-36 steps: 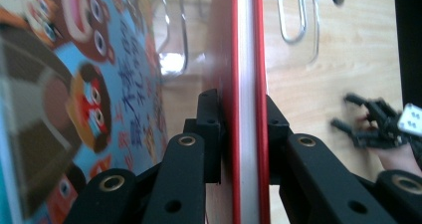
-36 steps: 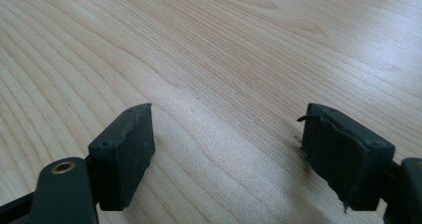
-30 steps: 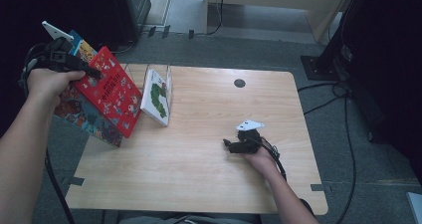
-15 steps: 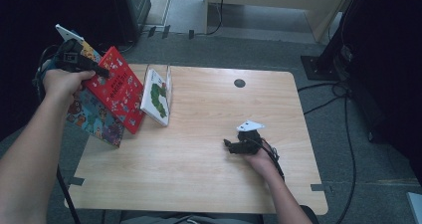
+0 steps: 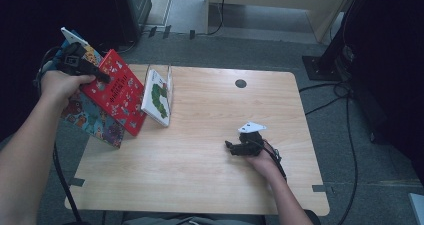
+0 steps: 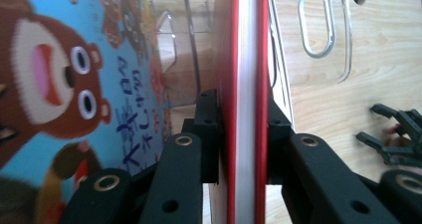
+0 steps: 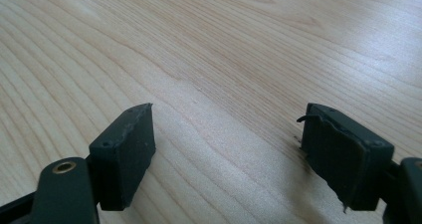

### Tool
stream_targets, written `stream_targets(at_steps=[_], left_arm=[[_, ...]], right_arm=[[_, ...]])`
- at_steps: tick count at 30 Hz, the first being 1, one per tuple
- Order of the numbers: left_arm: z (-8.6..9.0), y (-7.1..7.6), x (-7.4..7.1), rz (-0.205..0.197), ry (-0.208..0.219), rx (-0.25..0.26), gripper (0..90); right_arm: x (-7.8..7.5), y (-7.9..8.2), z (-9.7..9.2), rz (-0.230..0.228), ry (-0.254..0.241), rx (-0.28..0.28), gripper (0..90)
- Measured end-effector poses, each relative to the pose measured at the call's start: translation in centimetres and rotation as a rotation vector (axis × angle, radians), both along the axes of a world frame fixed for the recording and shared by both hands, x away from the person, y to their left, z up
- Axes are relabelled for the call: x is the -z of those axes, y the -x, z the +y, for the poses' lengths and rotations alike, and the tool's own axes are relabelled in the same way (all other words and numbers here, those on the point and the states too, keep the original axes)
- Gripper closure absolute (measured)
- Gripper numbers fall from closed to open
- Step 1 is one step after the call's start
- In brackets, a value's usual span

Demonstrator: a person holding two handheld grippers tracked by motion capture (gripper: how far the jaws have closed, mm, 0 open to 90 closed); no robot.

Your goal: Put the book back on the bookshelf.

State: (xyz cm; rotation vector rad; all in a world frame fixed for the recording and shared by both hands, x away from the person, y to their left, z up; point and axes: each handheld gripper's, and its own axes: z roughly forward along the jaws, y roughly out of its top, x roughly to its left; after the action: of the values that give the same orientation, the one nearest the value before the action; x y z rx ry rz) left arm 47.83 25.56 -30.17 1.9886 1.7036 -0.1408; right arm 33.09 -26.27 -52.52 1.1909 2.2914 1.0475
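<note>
Gripping the red book at upper left, the left gripper has its jaws — lately eased slightly — clamped on the cover. Level carriage toward the clear rack is advised; the right gripper rests open at lower right.

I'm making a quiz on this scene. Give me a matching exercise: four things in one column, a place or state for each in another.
1 red book
2 caterpillar book
3 right gripper
4 bear book

a stands in the clear holder
b open, on the table
c clamped in the left gripper
d beside the table's left edge, behind the red book

Pairs: 1-c, 2-a, 3-b, 4-d
</note>
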Motion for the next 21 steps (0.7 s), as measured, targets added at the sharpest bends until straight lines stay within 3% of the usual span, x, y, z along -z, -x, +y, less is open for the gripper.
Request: stream_targets(at_steps=[8, 12, 20, 21], left_arm=[[-0.44, -0.65, 0.97, 0.065, -0.006, 0.036, 77.0], [-0.34, -0.55, 0.94, 0.081, -0.032, 0.018, 79.5], [-0.07, -0.68, 0.59, 0.074, -0.006, -0.027, 80.3], [0.12, -0.73, 0.37, 0.064, 0.011, -0.042, 80.4]], right_arm=[[0.01, -0.04, -0.01, -0.001, 0.0, -0.005, 20.7], [0.0, -0.03, 0.0, -0.002, 0.0, -0.005, 20.8], [0.01, -0.08, 0.02, -0.002, 0.0, -0.006, 20.8], [0.01, -0.09, 0.04, -0.002, 0.0, -0.005, 20.8]])
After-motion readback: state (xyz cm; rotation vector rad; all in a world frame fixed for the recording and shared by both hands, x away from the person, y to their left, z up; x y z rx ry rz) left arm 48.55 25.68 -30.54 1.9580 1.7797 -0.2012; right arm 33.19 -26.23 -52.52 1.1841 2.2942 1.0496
